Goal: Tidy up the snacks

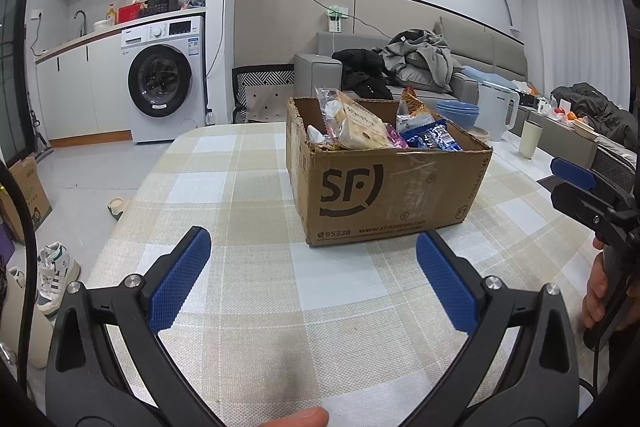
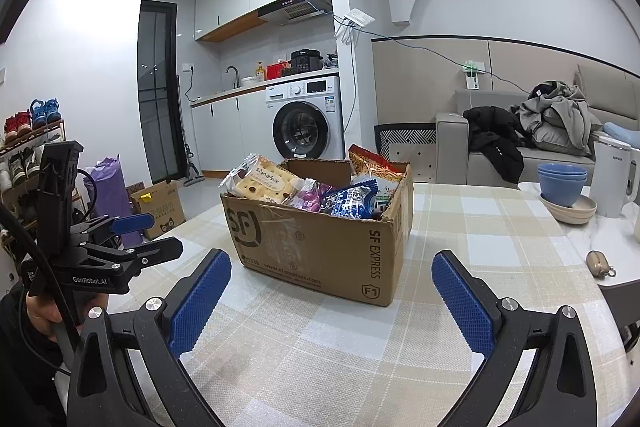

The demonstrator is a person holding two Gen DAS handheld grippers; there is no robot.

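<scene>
Snack packets (image 1: 372, 131) fill the open cardboard box (image 2: 320, 251) on the checked tablecloth (image 1: 240, 187). Both grippers, left (image 1: 314, 247) and right (image 2: 332, 267), hover before it, tongs spread wide, holding nothing.

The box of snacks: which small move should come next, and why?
Probably bring the left gripper forward to the box and over the cracker packet. Both grippers are open and hold nothing; the packet stands highest on the left side, and the right gripper is no nearer.
</scene>
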